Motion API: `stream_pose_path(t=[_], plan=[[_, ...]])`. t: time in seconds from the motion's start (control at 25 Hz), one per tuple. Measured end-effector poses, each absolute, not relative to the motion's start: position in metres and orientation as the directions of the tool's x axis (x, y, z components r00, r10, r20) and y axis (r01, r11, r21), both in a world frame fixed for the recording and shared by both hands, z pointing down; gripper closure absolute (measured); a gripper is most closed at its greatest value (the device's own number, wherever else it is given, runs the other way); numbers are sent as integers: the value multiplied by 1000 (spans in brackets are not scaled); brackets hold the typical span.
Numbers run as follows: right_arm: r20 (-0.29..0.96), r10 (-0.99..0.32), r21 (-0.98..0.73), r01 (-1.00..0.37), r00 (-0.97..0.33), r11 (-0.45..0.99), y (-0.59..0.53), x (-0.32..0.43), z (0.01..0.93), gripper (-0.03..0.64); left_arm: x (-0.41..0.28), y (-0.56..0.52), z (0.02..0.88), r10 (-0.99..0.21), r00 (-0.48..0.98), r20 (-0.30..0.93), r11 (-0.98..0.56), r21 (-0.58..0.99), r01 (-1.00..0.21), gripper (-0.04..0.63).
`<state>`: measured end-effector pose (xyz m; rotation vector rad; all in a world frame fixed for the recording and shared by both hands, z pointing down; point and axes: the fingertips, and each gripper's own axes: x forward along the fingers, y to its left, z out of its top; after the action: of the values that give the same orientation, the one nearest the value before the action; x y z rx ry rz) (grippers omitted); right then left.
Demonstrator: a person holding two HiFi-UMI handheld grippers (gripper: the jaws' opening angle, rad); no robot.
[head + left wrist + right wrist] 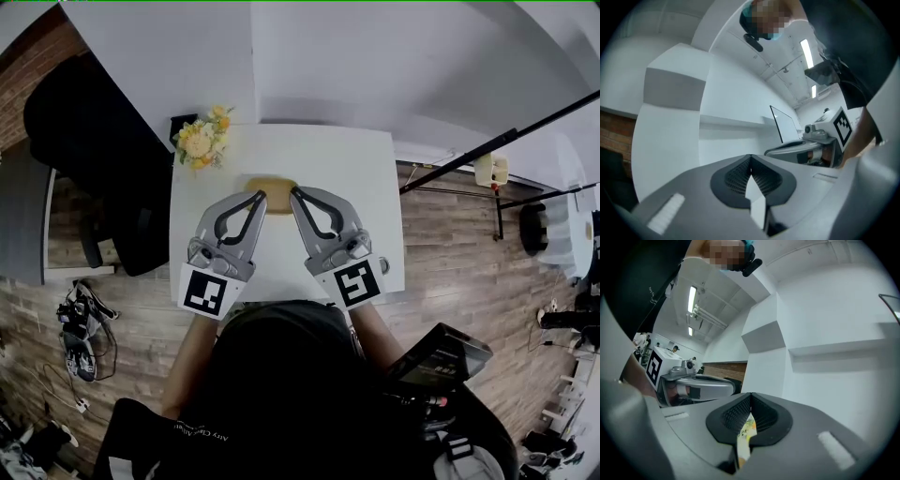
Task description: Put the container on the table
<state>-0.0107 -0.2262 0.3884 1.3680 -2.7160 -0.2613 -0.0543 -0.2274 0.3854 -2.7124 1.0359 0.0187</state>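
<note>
A tan, shallow container [273, 184] lies on the white table [370, 178], near the middle of its far half. In the head view my left gripper [260, 196] and right gripper [295, 193] point at it from either side, their tips overlapping its near corners, so its edges are partly hidden. Both are shut. In the left gripper view the left gripper [750, 162] has its ribbed pads meeting with nothing between them, and the right gripper's body [820, 140] shows beside it. The right gripper [751, 401] looks the same, pads together and empty.
A bunch of yellow flowers [202, 141] stands at the table's far left corner. A black chair [94, 159] sits left of the table, with cables [80, 337] on the wooden floor. A black stand [497, 150] crosses at the right.
</note>
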Motion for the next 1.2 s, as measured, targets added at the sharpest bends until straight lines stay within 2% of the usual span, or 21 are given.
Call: stream_pose_path(t=[0.08, 0.56, 0.68, 1.2], plan=[[19, -800, 173, -786, -600, 594, -223, -13, 398, 603, -58, -229, 396, -668, 740, -78, -726, -148, -672, 593], [134, -773, 63, -773, -620, 631, -220, -24, 461, 603, -60, -228, 455, -671, 741, -21, -740, -30, -671, 594], [132, -768, 49, -770, -626, 636, -222, -22, 470, 603, -62, -230, 465, -670, 740, -55, -741, -20, -672, 594], [194, -745, -22, -762, -638, 647, -211, -22, 504, 603, -68, -221, 496, -684, 729, 7, -729, -7, -684, 594]])
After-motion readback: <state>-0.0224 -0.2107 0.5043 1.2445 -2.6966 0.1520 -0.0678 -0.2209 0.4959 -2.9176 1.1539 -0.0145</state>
